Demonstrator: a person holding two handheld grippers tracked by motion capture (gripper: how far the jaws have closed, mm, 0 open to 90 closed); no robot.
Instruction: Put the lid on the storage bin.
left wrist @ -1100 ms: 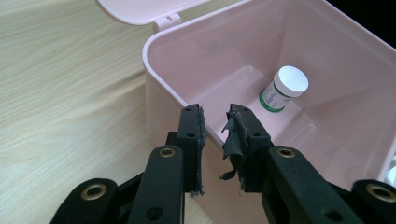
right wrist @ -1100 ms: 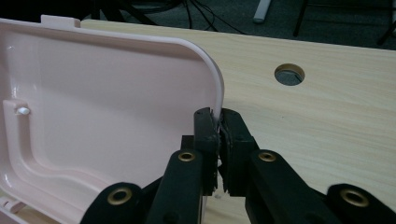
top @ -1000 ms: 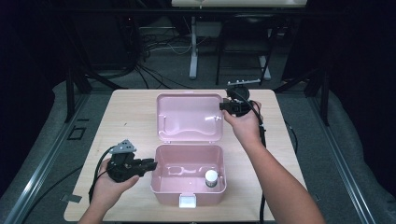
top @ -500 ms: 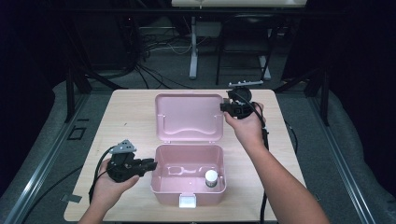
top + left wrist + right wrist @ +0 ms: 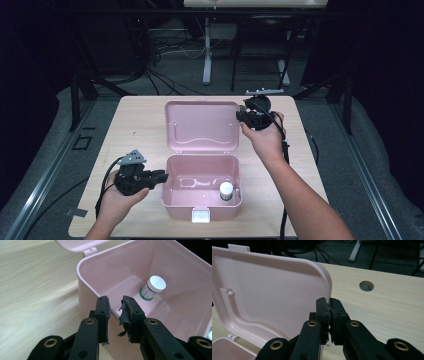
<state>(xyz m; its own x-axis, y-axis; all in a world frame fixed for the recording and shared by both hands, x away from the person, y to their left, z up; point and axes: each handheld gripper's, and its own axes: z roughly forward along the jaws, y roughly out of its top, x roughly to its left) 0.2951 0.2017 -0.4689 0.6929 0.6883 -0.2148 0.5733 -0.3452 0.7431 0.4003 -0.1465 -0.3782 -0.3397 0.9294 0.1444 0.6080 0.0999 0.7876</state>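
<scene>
Pink box point(image 5: 200, 187) open on the tabletop point(image 5: 140, 125), both grippers on it.

We've got the right gripper point(image 5: 246, 116) with its jaws pinched tight on the right edge of the raised lid point(image 5: 201, 125), which stands open at the far side of the box. Our left gripper point(image 5: 161, 176) sits at the box's left wall, jaws narrowly apart and straddling the rim, one jaw outside and one inside; can't tell if the pads actually press on it. Down in the near right corner of the box stands a small white-capped bottle point(image 5: 226, 190).
</scene>
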